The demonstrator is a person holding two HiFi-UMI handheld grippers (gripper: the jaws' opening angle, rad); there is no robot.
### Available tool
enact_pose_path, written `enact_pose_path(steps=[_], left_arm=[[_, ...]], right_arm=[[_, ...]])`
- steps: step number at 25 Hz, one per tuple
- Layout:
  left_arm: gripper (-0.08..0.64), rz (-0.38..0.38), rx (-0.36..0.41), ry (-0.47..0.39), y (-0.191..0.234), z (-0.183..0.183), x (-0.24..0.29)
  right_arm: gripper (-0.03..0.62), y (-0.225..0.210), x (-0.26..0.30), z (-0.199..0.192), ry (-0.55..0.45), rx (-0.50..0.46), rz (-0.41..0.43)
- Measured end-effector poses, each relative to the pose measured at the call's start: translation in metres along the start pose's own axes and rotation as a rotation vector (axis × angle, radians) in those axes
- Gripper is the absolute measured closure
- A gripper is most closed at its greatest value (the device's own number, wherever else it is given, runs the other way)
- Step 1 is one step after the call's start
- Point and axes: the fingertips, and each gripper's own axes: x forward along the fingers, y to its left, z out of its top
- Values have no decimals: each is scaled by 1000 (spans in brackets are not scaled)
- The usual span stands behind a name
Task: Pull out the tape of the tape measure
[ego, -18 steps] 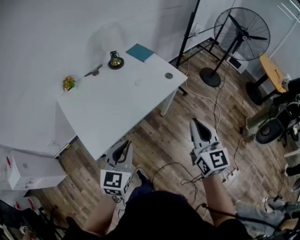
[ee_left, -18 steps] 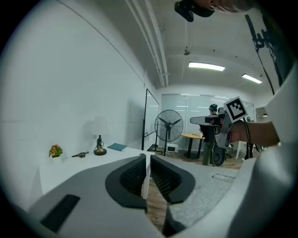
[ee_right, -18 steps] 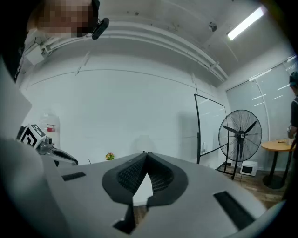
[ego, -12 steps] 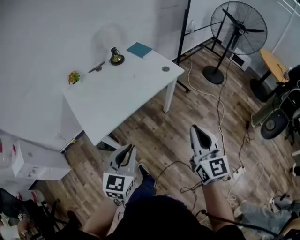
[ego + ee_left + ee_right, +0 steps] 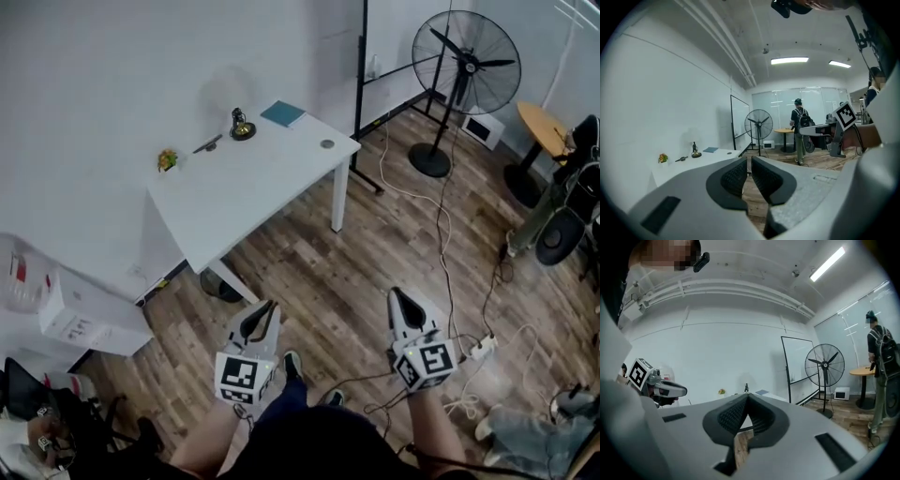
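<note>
Right, head view first: the person stands back on the wooden floor (image 5: pixel 319 272), well short of the white table (image 5: pixel 253 183), and both tools are carried low in front of the body, pointing toward it. The left gripper (image 5: pixel 267 307) is the nearer one to the table; the right gripper (image 5: pixel 394 292) is further off, on the fan (image 5: pixel 466 56) side. Nothing is within reach, so this reads as an approach.

Along the table's far edge sit a yellow-green piece (image 5: pixel 167 159), a dark tool (image 5: pixel 208 143), a brass-coloured ornament (image 5: pixel 242 127) and a teal pad (image 5: pixel 282 113), with a small round disc (image 5: pixel 326 144) nearer the front. The tape measure is presumably among them, but all are too small to say which.

Left gripper view now: pads almost meeting, just a thin slit between them, nothing in it, table off beyond.

Right gripper view: tips pressed together, empty as well. Both will need to spread before any grasp, I'd judge.
</note>
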Motion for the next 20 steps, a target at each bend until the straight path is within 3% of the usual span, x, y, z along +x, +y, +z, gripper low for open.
enact_pose_path(steps=[4, 12, 20], left_arm=[[531, 8, 6, -19, 0, 11, -12], [531, 88, -12, -128, 73, 33, -21], [531, 119, -74, -141, 195, 17, 4]], right_arm=[[586, 3, -3, 4, -14, 1, 5], [586, 13, 29, 23, -34, 17, 1], [586, 32, 129, 42, -25, -12, -39]])
